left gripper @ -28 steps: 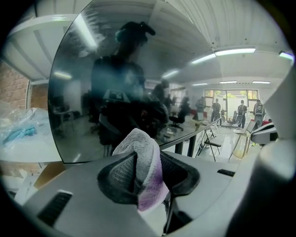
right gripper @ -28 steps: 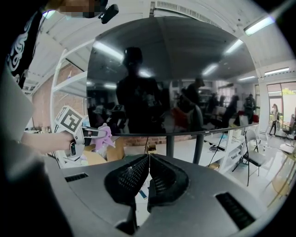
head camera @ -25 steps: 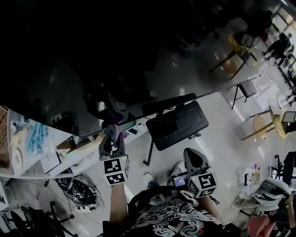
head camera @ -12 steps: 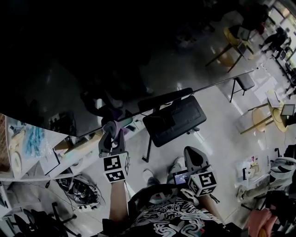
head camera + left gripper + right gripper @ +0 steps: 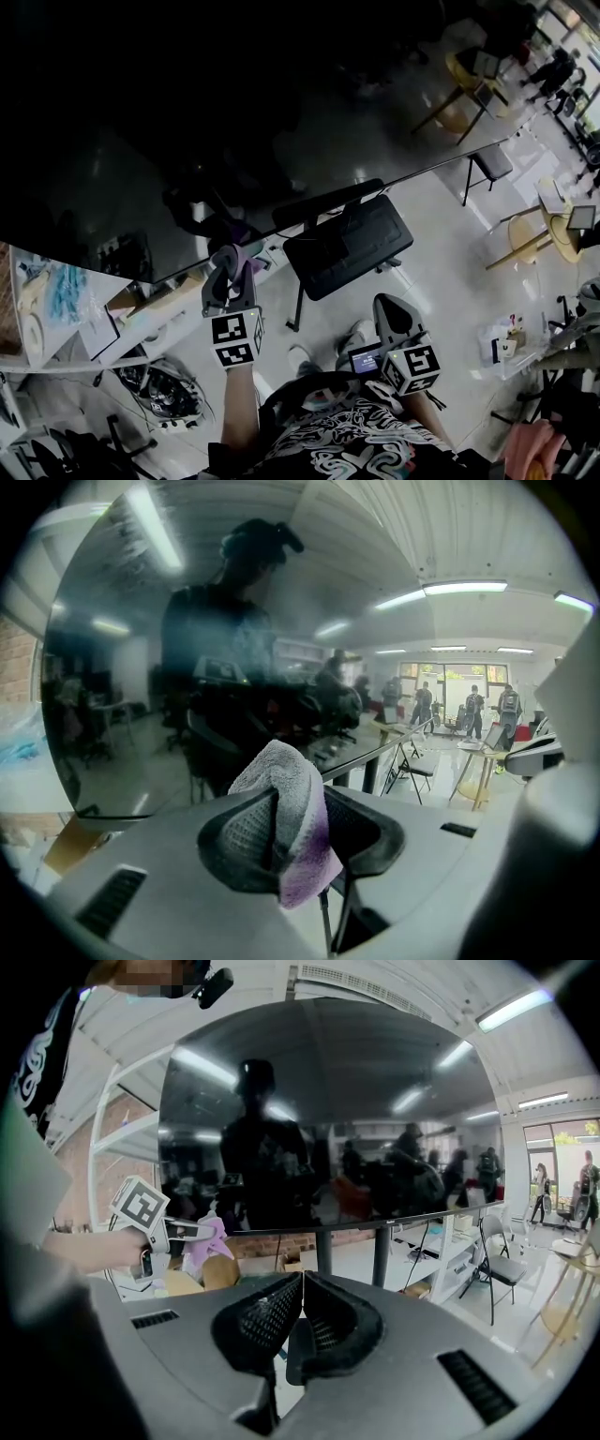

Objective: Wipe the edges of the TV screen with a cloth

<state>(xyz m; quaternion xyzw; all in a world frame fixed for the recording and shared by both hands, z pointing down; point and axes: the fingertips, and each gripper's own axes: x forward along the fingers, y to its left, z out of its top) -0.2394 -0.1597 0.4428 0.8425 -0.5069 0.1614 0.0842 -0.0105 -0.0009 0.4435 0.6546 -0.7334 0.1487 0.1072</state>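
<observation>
Cloth (image 5: 284, 810) nearer lower edge of TV (image 5: 328, 1110)

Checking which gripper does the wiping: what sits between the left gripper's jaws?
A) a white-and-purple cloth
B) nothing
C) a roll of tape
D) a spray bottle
A: in the left gripper view, the left gripper has its jaws clamped on the white-and-purple cloth.

The wide black TV screen (image 5: 319, 1119), filling twelve o'clock of the right gripper view, is glossy and glass-smooth, mirroring ceiling lights; the white-and-purple fluffy cloth (image 5: 286, 827) has a soft, napped pile; the left gripper (image 5: 279, 808) and right gripper (image 5: 302, 1288) carry matt black, mesh-textured pads (image 5: 267, 1321) on smooth grey plastic bodies; the pale floor (image 5: 450, 272), at three o'clock in the head view, shines.
</observation>
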